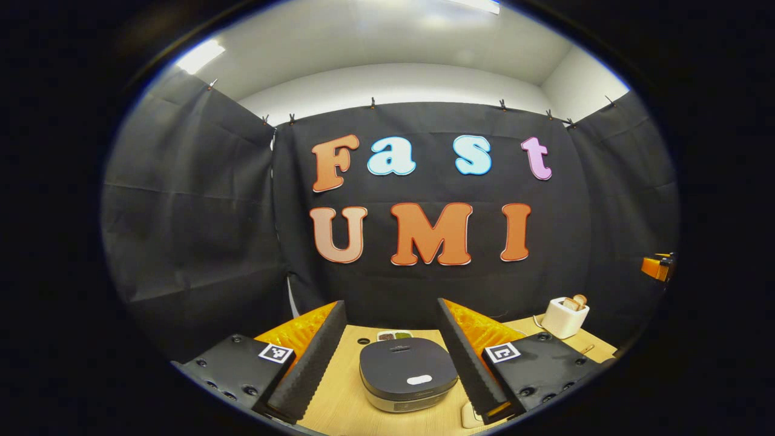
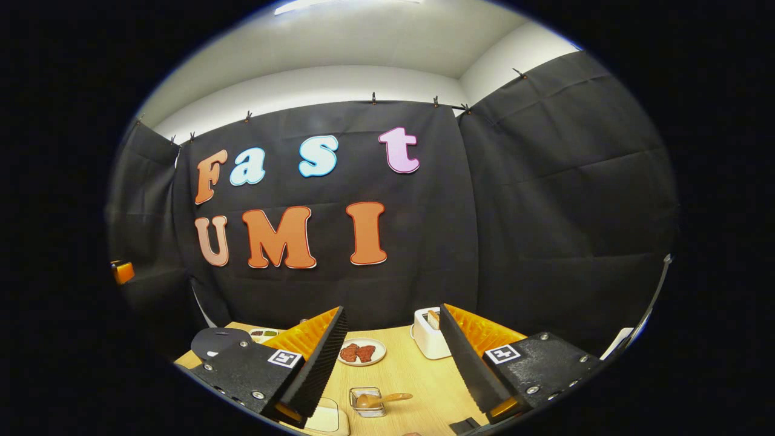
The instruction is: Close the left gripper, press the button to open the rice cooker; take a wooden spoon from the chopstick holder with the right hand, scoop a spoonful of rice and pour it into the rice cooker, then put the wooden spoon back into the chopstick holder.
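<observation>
In the left gripper view the left gripper (image 1: 390,357) hangs above the wooden desk (image 1: 339,393) with jaws spread wide, the closed rice cooker (image 1: 408,373) framed between them. In the right gripper view the right gripper (image 2: 393,363) is likewise wide apart and empty; a wooden spoon (image 2: 381,399) rests in a small clear container (image 2: 367,402) below, near a plate (image 2: 361,352) and a toaster (image 2: 428,333).

1. Black cloth (image 1: 194,212) hangs on the booth's walls, fastened along its top edge by small clips (image 1: 373,103).
2. Above the cloth runs a pale wall (image 1: 393,82) under a white ceiling (image 1: 375,36).
3. Ceiling lights (image 1: 200,56) glow near the upper left in the left gripper view.
4. A light wooden table (image 2: 418,375) stands against the cloth.
</observation>
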Demonstrator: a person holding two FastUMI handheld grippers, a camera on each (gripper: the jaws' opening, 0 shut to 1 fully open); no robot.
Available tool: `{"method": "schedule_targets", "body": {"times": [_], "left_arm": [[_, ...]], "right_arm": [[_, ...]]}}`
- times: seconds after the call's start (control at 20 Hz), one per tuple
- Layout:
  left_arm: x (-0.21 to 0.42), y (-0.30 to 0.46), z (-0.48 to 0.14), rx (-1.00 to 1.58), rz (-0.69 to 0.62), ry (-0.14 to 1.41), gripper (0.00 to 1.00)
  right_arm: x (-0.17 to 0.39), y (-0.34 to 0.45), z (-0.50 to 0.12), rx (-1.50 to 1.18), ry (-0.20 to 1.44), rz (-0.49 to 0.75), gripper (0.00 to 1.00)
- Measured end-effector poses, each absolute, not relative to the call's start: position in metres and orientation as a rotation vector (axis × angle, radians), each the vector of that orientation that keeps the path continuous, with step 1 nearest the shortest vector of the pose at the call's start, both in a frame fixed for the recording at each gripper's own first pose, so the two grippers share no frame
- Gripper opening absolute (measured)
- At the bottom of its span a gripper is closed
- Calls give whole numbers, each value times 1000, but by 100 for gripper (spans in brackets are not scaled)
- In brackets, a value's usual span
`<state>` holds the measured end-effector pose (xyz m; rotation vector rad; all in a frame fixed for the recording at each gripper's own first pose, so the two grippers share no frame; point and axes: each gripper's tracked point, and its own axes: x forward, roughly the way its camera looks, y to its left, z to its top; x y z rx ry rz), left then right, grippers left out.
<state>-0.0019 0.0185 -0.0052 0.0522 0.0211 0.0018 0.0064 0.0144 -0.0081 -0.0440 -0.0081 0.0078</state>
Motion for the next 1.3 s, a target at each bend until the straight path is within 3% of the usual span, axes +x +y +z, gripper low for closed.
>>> {"method": "schedule_targets", "body": {"times": [0.1, 0.4, 0.45, 0.6, 0.65, 0.75, 1.3], "left_arm": [[2, 19, -6, 55, -1, 22, 100], [6, 21, -15, 60, 3, 46, 35], [6, 19, -17, 63, -4, 52, 19], [15, 32, -10, 76, 30, 40, 17], [15, 28, -18, 78, 20, 46, 7], [14, 21, -34, 65, -4, 78, 1], [66, -15, -154, 104, -118, 264, 4]], "right_arm": [[9, 17, -6, -51, -8, 10, 94], [8, 17, -11, -60, 5, 8, 94], [9, 17, -11, -60, 8, 8, 94], [9, 19, -13, -61, 12, 10, 94], [9, 20, -14, -62, 14, 10, 94], [9, 20, -15, -66, 19, 10, 94], [12, 17, -26, -84, 58, -9, 94]]}}
